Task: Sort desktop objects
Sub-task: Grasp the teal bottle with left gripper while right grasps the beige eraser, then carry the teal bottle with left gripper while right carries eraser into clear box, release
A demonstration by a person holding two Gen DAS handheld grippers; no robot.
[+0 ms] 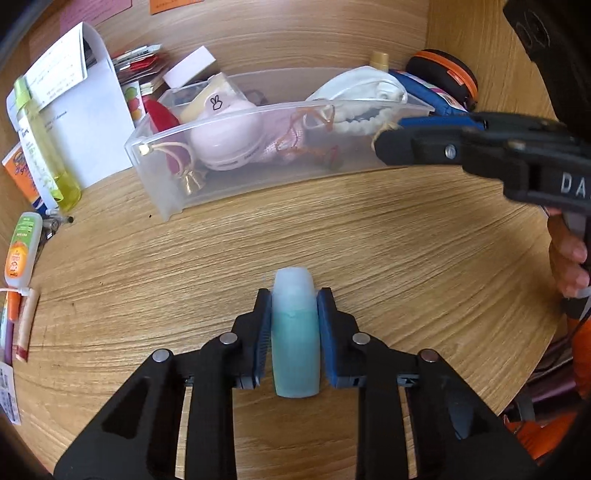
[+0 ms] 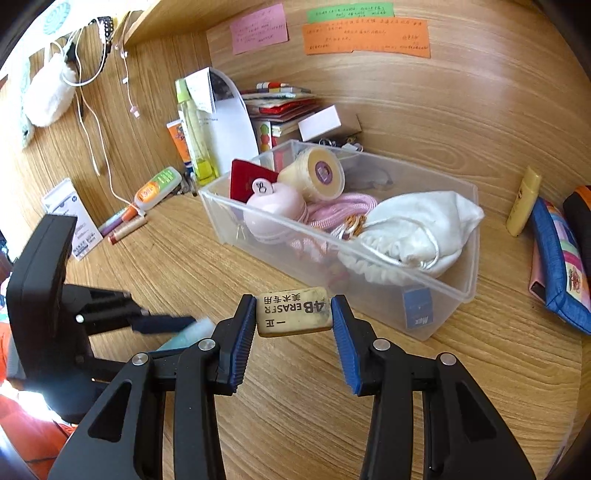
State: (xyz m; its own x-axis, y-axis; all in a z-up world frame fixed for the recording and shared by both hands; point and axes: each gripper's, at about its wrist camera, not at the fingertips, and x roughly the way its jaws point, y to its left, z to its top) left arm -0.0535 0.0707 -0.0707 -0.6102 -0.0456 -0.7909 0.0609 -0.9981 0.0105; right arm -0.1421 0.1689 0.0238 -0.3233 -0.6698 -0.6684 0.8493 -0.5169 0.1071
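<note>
My left gripper (image 1: 294, 314) is shut on a small teal bottle with a frosted cap (image 1: 295, 332), held just above the wooden desk. My right gripper (image 2: 293, 314) is shut on a worn cream 4B eraser (image 2: 293, 312), held above the desk in front of the clear plastic bin (image 2: 439, 284). The bin (image 1: 155, 177) holds a pink round case (image 2: 273, 214), a white drawstring pouch (image 2: 413, 229), a yellow tub (image 2: 314, 173) and pink cord. In the left wrist view the right gripper (image 1: 384, 144) hovers at the bin's right end. The left gripper (image 2: 184, 323) shows at the left of the right wrist view.
A yellow-green spray bottle (image 1: 44, 147), papers (image 1: 88, 110), tubes and markers (image 1: 22, 251) lie left of the bin. A blue pouch (image 2: 557, 266), a yellow tube (image 2: 522, 203) and an orange-black case (image 1: 447, 74) sit to its right. Sticky notes (image 2: 365, 35) hang on the back wall.
</note>
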